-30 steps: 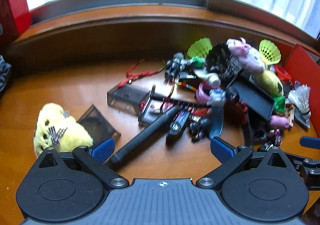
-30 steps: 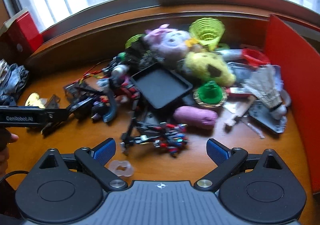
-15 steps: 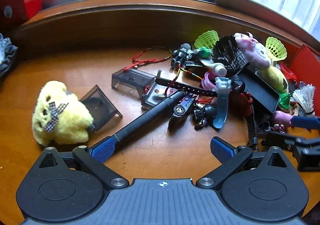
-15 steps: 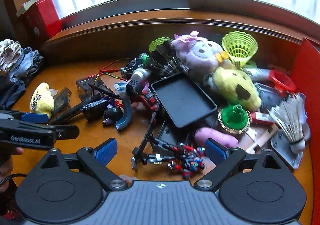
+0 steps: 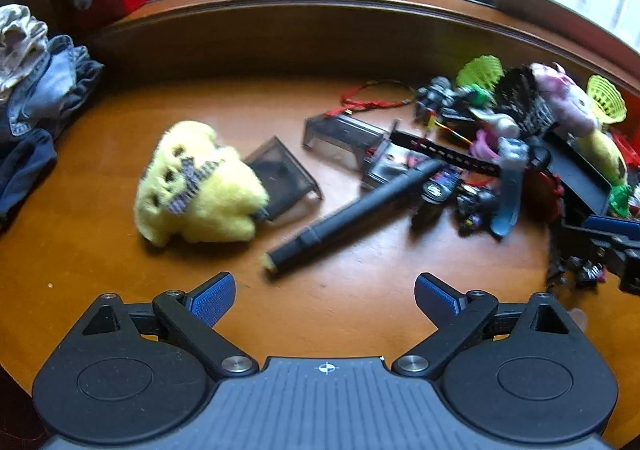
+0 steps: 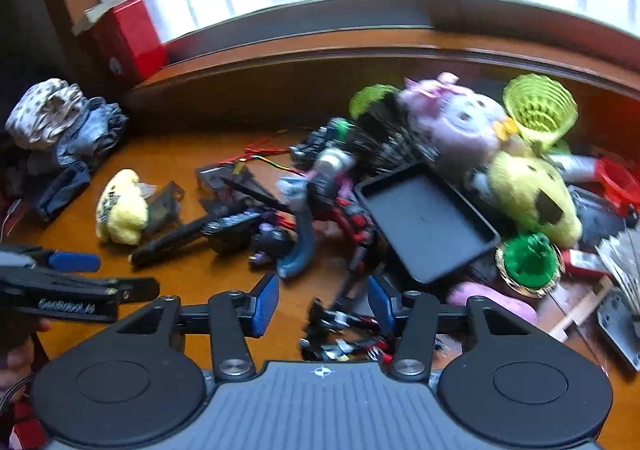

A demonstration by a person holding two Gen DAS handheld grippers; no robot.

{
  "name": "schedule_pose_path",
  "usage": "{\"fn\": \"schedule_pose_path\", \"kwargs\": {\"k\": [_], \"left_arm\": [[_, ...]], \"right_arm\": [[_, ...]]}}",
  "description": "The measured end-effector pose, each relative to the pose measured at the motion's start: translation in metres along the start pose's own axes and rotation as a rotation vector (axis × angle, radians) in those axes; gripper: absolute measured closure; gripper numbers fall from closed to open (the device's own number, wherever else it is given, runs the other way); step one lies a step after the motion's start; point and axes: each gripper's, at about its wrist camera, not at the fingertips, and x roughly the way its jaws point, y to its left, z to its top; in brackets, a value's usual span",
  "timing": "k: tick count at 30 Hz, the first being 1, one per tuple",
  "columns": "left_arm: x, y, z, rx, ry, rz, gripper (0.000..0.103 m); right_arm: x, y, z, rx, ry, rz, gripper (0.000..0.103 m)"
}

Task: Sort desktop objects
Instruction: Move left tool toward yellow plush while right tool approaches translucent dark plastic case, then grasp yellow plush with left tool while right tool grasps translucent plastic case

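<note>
Left tongs: your left gripper (image 5: 324,296) hung over bare wood near the front edge of the desk (image 5: 100,242), its jaws wide and just starting to close, with nothing between them.
Right tongs: your right gripper (image 6: 323,304) had jaws about half open and closing; the small black-and-red robot toy (image 6: 344,334) lay between the fingers, and the blur hid whether the pads touched it.
Black tube: the black tube (image 5: 352,209) lay slantwise on the desk just ahead of your left gripper, its far end against the pile.
Yellow plush: the yellow plush (image 5: 196,181) sat apart towards the left edge, touching a smoky clear lid (image 5: 284,177).
Pile: the clutter was heaped towards the right edge, with the black tray (image 6: 428,221) tilted on it, the purple plush (image 6: 460,121) behind it and the green shuttlecock (image 6: 538,107) towards the back right corner.
Clothes: crumpled clothes (image 5: 36,89) lay at the left edge.
</note>
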Motion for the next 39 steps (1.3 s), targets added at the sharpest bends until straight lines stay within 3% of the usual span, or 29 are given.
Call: {"fn": "schedule_pose_path", "kwargs": {"k": [8, 15, 21, 28, 29, 31, 35, 39], "left_arm": [[0.005, 0.043, 0.011, 0.045, -0.045, 0.032, 0.005], [0.011, 0.088, 0.014, 0.091, -0.081, 0.050, 0.005], [0.021, 0.104, 0.016, 0.142, -0.114, -0.024, 0.005], [0.045, 0.115, 0.027, 0.175, -0.125, -0.108, 0.005], [0.048, 0.117, 0.027, 0.177, -0.129, -0.115, 0.006], [0.049, 0.124, 0.029, 0.166, -0.130, -0.121, 0.025], [0.043, 0.153, 0.032, 0.074, -0.124, -0.121, 0.034], [0.047, 0.171, 0.034, 0.025, -0.092, -0.103, 0.034]], "right_arm": [[0.024, 0.056, 0.009, -0.022, 0.055, 0.059, 0.045], [0.050, 0.111, 0.028, -0.091, 0.043, 0.069, 0.042], [0.084, 0.145, 0.042, -0.167, 0.056, 0.025, 0.041], [0.094, 0.162, 0.045, -0.205, 0.057, -0.024, 0.040], [0.095, 0.162, 0.045, -0.207, 0.058, -0.025, 0.039], [0.098, 0.164, 0.048, -0.216, 0.060, -0.030, 0.037], [0.105, 0.169, 0.053, -0.243, 0.064, -0.035, 0.036], [0.120, 0.181, 0.058, -0.282, 0.074, -0.016, 0.035]]}}
